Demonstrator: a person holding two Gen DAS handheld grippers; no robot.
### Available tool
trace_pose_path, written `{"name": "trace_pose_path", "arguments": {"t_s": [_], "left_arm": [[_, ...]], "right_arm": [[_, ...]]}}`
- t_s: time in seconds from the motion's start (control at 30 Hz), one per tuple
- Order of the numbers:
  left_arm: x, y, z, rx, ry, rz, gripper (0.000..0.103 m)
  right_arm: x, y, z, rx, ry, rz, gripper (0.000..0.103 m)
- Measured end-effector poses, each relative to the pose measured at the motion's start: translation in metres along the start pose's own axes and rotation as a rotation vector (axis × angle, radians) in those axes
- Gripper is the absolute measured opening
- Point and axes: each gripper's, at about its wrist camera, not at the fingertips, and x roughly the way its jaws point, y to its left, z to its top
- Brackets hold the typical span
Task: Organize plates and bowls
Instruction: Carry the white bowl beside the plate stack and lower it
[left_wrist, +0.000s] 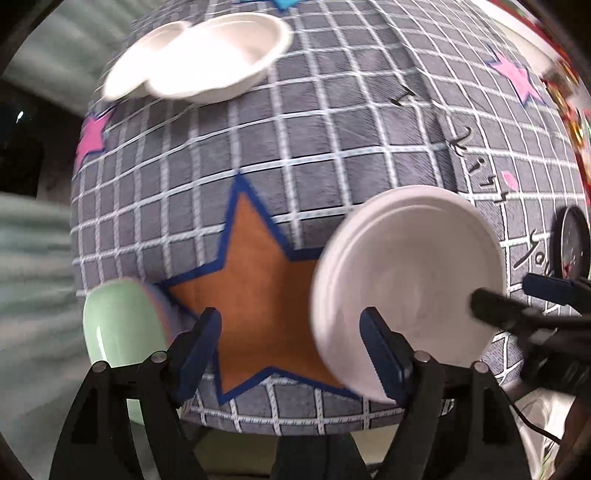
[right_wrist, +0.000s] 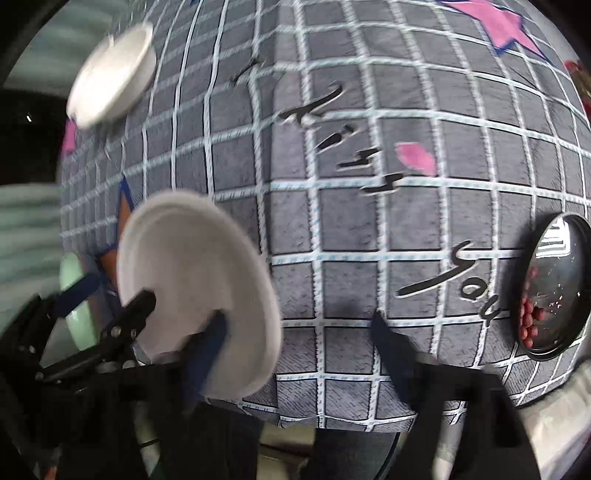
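Left claw (left_wrist: 291, 354) gapes wide, empty; right claw (right_wrist: 299, 354), also wide, hovers beside the tilted white round foam plate (right_wrist: 195, 288) at lower left. Centre that rim before closing, I'd say.

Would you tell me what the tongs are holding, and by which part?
Nothing is clamped: the left tongs and right tongs stand open astride opposite rims of the white plate, one finger over its face each.
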Motion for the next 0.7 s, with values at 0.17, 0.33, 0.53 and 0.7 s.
{"name": "trace_pose_path", "arguments": {"t_s": [0.17,0.33,0.53,0.7], "left_arm": [[-0.01,-0.002,-0.03,-0.072,0.012,-0.008,0.081],[-0.016,0.007,-0.038,-0.131,0.014,-0.04,0.081],[-0.046,0.012,-0.039,-0.177,-0.027,-0.048,0.081],[-0.055,0.015,-0.038,-0.193,-0.043,-0.042,0.081]], "right_arm": [[-0.007,-0.016,0.003,0.04,-0.01,0.01,0.086],[-0.016,-0.046,0.007,0.052,-0.011,0.036,0.103],[-0.074,-0.09,-0.031,0.038,-0.023,0.03,0.103],[-0.095,-0.095,-0.029,0.045,-0.048,0.019,0.103]]}}
